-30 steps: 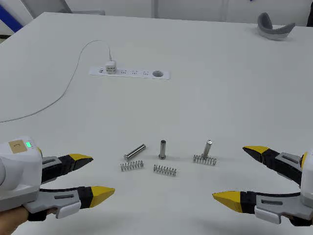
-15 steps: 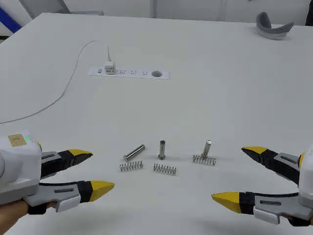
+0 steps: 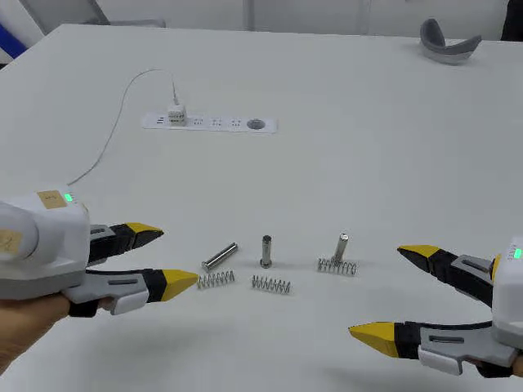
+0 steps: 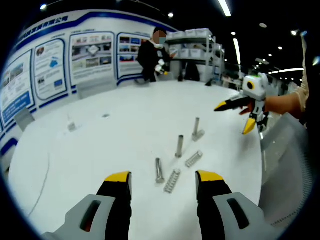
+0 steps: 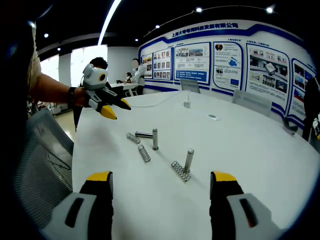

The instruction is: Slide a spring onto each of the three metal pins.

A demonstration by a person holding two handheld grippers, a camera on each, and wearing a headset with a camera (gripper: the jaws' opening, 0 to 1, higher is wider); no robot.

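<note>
Three metal pins rest on the white table: the left pin (image 3: 220,256) lies flat, the middle pin (image 3: 265,251) and the right pin (image 3: 341,247) stand upright. A spring (image 3: 216,279) lies below the left pin, a second spring (image 3: 271,284) below the middle pin, a third spring (image 3: 337,266) at the right pin's foot. My left gripper (image 3: 161,259) hovers open just left of the springs, its own view showing the flat pin (image 4: 158,170) and a spring (image 4: 172,180) ahead. My right gripper (image 3: 399,291) is open at the lower right, facing the upright pin (image 5: 188,160).
A white power strip (image 3: 209,123) with a plugged-in adapter and a cable (image 3: 110,139) lies further back on the table. A grey curved object (image 3: 445,41) sits at the far right corner. A person (image 4: 150,55) stands in the room beyond the table.
My left gripper has moved up and to the right, closer to the left spring and the flat pin. The right gripper has barely moved. Pins and springs lie as before.
</note>
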